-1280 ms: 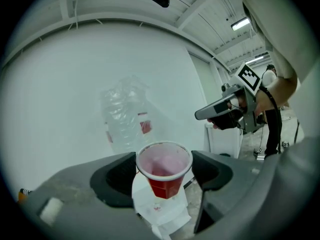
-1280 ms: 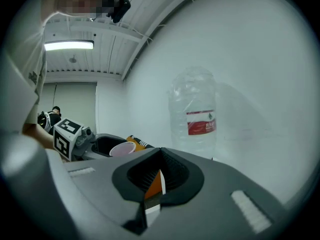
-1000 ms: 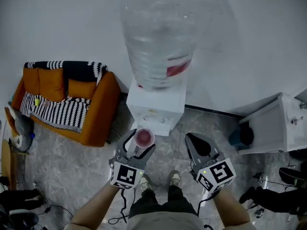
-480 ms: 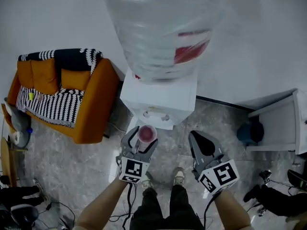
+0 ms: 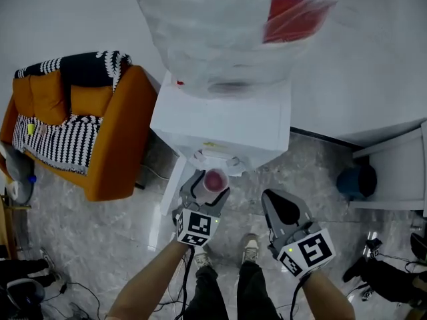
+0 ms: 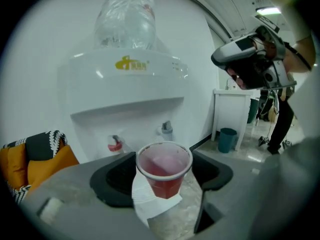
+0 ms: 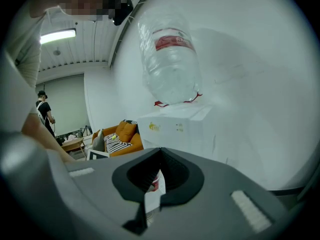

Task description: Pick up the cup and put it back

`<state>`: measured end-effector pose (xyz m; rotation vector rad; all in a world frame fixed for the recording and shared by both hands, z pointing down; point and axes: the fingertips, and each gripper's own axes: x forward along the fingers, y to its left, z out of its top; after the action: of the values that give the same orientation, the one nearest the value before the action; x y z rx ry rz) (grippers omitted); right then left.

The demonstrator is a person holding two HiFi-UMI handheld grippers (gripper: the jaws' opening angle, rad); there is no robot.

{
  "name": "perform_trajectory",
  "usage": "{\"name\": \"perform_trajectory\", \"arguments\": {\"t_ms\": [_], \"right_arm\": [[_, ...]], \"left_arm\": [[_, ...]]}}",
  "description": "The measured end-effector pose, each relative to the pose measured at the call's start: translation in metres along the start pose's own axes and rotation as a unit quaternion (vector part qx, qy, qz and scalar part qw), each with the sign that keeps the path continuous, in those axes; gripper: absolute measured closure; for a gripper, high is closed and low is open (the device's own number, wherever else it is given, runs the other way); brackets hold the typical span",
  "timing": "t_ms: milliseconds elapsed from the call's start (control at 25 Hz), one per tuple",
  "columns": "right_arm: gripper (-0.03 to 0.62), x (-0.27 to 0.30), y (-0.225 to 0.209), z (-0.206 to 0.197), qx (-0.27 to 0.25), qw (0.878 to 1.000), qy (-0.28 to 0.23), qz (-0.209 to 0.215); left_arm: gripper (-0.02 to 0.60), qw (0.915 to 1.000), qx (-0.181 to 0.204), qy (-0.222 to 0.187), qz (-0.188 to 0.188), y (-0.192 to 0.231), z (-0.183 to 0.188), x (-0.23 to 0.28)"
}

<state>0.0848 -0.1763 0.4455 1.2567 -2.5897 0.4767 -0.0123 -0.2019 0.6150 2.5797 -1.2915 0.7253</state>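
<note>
Head view steeply down; both gripper views near-level, close; all share dispenser (image 5: 227, 115).

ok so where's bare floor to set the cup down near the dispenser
Bare floor lies between the sofa and the left gripper, and more between the dispenser and the teal bin. The sofa-dispenser gap is tight; cables clutter the lower left.

The cup (image 6: 164, 171) is see-through pinkish red; the dispenser (image 5: 220, 122) white with a yellow logo, its bottle (image 5: 213, 25) clear with a red label; left, an orange sofa (image 5: 120, 145) under a black-and-white zigzag throw (image 5: 57, 149); right, a teal bin (image 5: 357, 181); grey marbled floor (image 5: 100, 232); left gripper (image 5: 210, 181) and right gripper (image 5: 275, 197) grey, black-padded, with black-and-white square markers
</note>
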Motion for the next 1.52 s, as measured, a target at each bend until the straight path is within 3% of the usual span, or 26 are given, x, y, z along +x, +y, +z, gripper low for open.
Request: {"name": "perform_trajectory", "arguments": {"t_ms": [400,600,1040,1520], "right_arm": [[0.591,0.043,-0.019,-0.053,-0.014,1.000,0.004,0.003],[0.591,0.060,-0.025,-0.070,0.017,1.000,0.010,0.006],[0.591,0.077,-0.051,-0.121,0.019,0.999,0.047,0.010],[0.591,0.085,-0.062,-0.133,0.009,0.998,0.067,0.013]], "left_arm": [[0.222,0.9999,-0.002,-0.011,-0.011,-0.012,-0.046,0.058],[0.222,0.9999,0.009,-0.010,-0.011,-0.016,-0.062,0.076],[0.222,0.9978,-0.045,-0.046,-0.013,-0.020,-0.066,0.118],[0.221,0.9976,-0.066,-0.021,0.001,-0.015,-0.087,0.133]]}}
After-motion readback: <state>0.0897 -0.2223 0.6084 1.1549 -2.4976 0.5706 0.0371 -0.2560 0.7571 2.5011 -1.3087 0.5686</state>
